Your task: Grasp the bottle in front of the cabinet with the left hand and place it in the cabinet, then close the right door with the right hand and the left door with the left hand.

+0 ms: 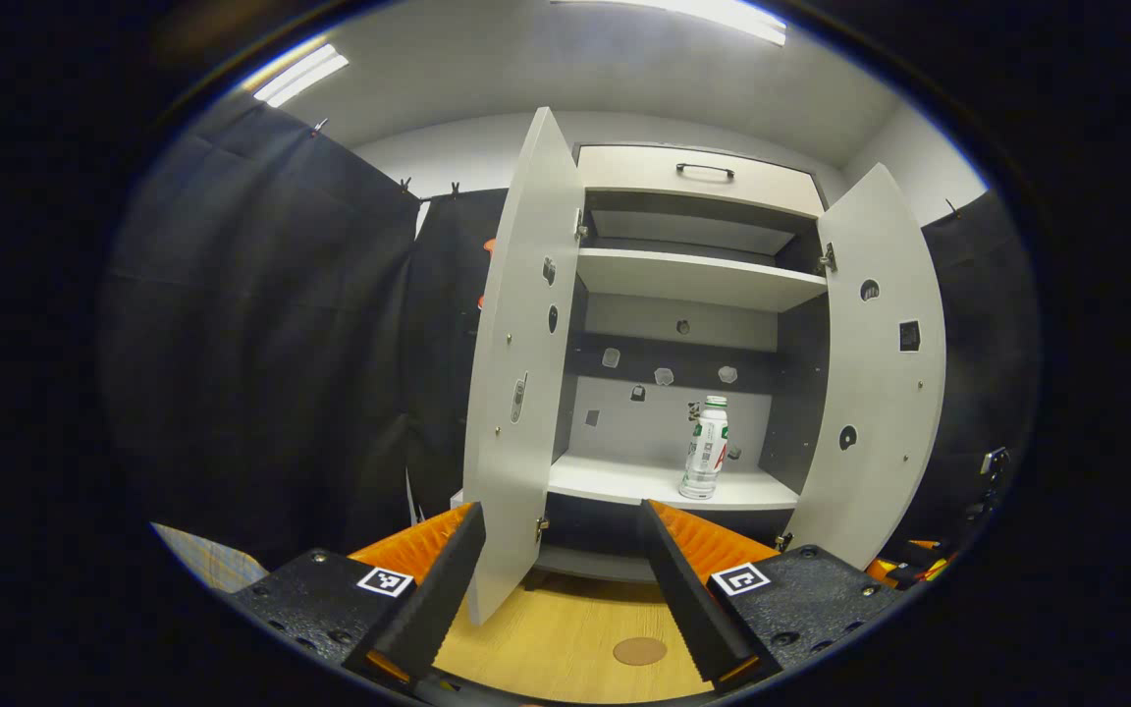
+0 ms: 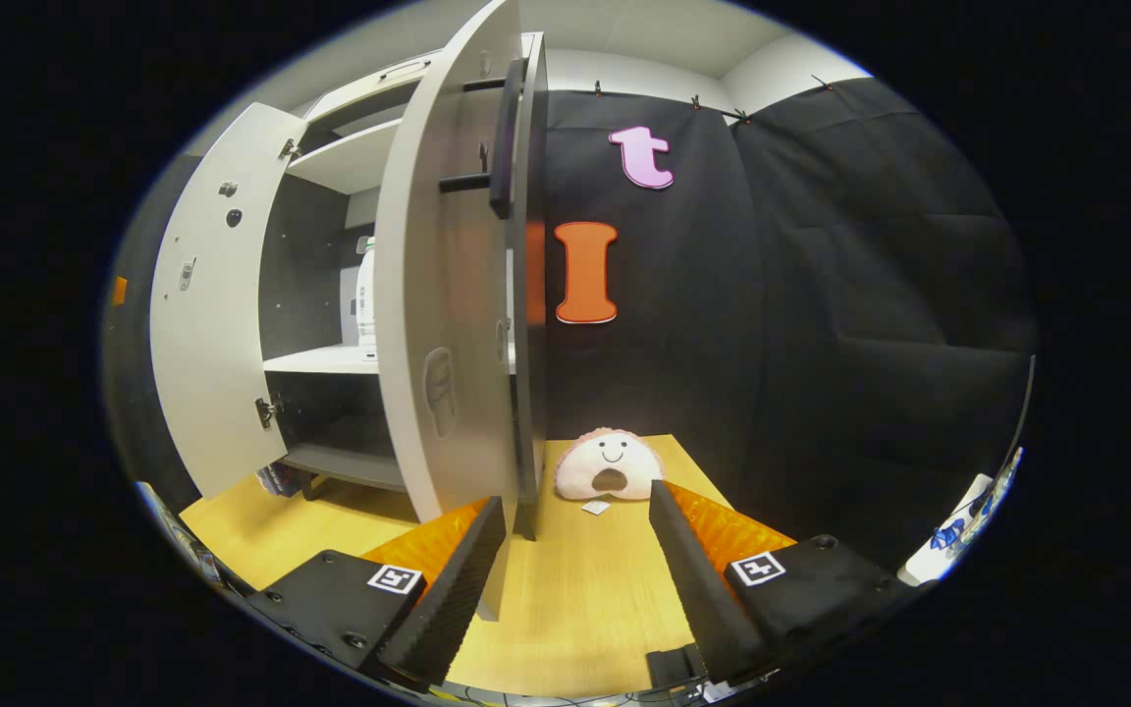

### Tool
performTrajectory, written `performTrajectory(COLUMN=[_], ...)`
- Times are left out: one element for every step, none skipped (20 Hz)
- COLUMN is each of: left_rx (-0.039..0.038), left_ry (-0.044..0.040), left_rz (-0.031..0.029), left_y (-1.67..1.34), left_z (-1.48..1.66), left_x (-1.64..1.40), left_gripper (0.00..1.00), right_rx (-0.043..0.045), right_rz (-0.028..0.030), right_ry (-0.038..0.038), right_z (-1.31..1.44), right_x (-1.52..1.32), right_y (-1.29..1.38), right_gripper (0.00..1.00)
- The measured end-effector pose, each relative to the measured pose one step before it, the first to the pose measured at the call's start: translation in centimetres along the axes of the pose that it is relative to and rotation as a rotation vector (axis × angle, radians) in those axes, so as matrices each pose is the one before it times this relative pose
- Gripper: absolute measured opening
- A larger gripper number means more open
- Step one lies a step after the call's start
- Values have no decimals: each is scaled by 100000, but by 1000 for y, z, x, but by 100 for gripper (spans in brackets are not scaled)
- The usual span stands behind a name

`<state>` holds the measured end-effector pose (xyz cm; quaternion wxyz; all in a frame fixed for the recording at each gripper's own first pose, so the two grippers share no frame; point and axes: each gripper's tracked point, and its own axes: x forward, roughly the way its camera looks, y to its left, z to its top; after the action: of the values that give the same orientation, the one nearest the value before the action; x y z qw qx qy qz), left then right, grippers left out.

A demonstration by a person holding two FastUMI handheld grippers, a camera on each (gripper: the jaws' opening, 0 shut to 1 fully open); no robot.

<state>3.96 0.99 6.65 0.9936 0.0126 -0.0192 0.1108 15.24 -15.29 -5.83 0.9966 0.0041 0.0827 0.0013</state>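
left gripper (image 1: pixel 561 579) fingers spread, empty | right gripper (image 2: pixel 575 579) spread (beside right door (image 2: pixel 448 295))

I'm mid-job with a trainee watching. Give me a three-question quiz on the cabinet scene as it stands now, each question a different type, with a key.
1. True or false: the bottle stands upright on the lower shelf inside the cabinet.
2. Multiple choice: the cabinet's doors are A) both shut, B) both open, C) one open and one shut.
3. Fill in: in the right gripper view, the pink plush toy lies on the wooden table just beyond the open right tool, beside the ____ door.

Key: 1 true; 2 B; 3 right. The left tool is open too and holds nothing.
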Motion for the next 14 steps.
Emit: performTrajectory(left_rx=[937,801,1249,1150,685,-7,-364,-419,-448,-740,-969,-1082,-640,-407], left_ry=[-270,-483,-48,199,534,269,178,114,-76,-35,-88,60,450,714], left_rz=[-1281,-1540,-1927,-1961,-2438,-2563,-2585,-2152,-1718,-1808,-2008,-1397,-878,120], left_y=[318,356,238,119,-155,-245,-276,-340,-172,-323,-302,-83,99,418], left_z=[8,34,-208,-239,-313,-258,-276,-222,-199,-148,-212,-157,-329,-266], left_x=[273,219,216,310,255,277,323,240,174,152,273,52,42,34], left_gripper=[95,95,95,95,95,95,95,95,95,95,95,95,95,94], right_rx=[-1728,-2929,-2469,-1188,-17,916,1531,1375,1107,464,-582,-1417,-1988,-1952], right_rz=[-2454,-2682,-2530,-1496,-673,-687,-726,131,855,1713,2387,1445,751,1478], right_ry=[145,-950,-937,-571,-318,403,289,320,292,845,476,-154,-358,-591], right_z=[1,263,291,20,-52,-126,-134,-98,17,-93,47,173,164,251], right_x=[-4,-74,-108,-20,-86,-64,-44,-114,-17,-93,17,58,240,202], right_y=[366,-156,-39,133,243,264,422,800,1063,1584,1822,1745,1678,1835], right_gripper=[98,95,94,94,94,94,94,94,94,93,93,94,94,94])
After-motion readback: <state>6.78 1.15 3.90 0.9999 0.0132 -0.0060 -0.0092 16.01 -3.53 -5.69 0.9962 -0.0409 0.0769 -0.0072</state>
